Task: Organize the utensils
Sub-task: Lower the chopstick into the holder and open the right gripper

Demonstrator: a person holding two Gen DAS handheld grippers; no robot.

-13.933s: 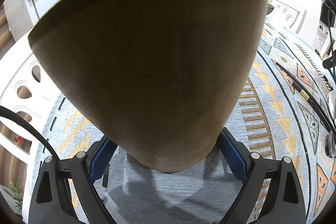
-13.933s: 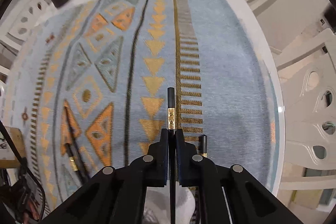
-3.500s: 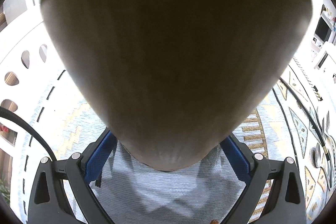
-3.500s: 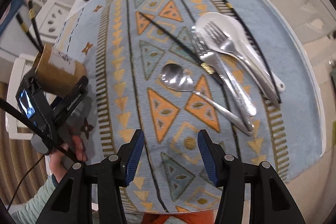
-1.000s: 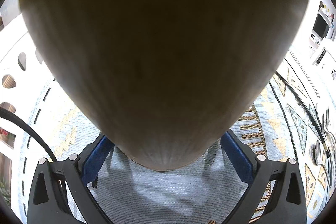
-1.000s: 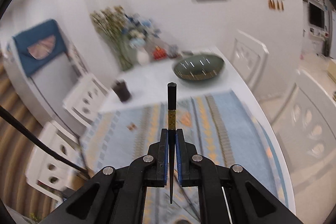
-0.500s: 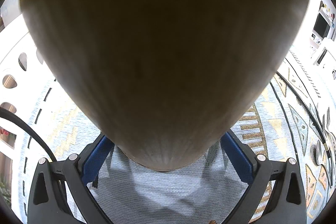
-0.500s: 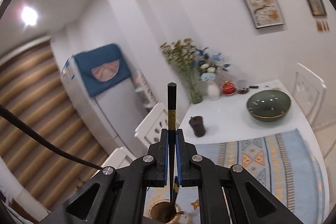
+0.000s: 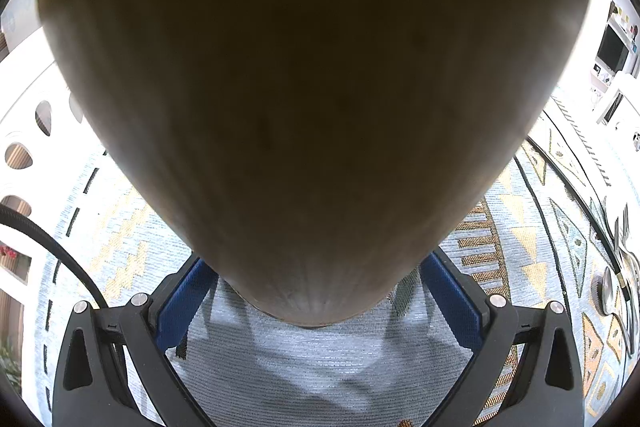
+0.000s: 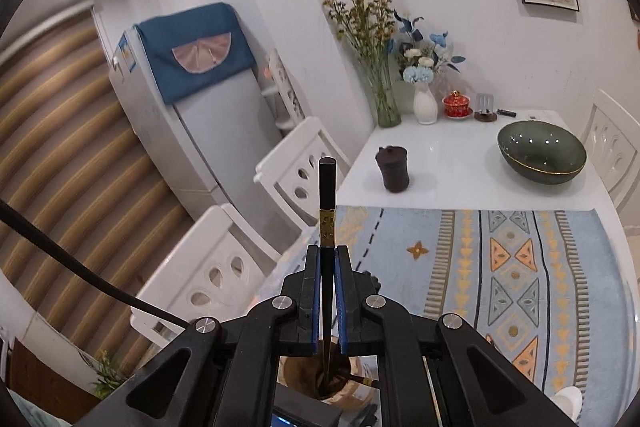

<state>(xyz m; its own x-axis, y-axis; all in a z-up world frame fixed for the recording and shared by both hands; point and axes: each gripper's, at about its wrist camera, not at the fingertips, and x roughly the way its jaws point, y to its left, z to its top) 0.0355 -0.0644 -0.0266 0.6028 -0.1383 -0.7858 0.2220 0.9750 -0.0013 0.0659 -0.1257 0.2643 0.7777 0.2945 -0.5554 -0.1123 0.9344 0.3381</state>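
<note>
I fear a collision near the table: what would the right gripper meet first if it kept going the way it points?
Probably the white chair back beyond the table edge, though depth is unclear. The right gripper, shut on a black chopstick, has nothing nearer ahead.

Black plastic tools [image 10: 328, 267] w/ blue pads, silver screws, black cable [image 10: 80, 279] at left.

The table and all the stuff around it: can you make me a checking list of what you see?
Surface: white table with a blue patterned mat.
Job's things: black chopstick upright, tip over the wooden holder; spoon lying on the mat.
Clutter: green bowl, dark cup, flower vases.
Grippers: right gripper shut on the chopstick; left gripper grips the holder.
Cables: black cable.
Surroundings: white chairs, fridge.
</note>
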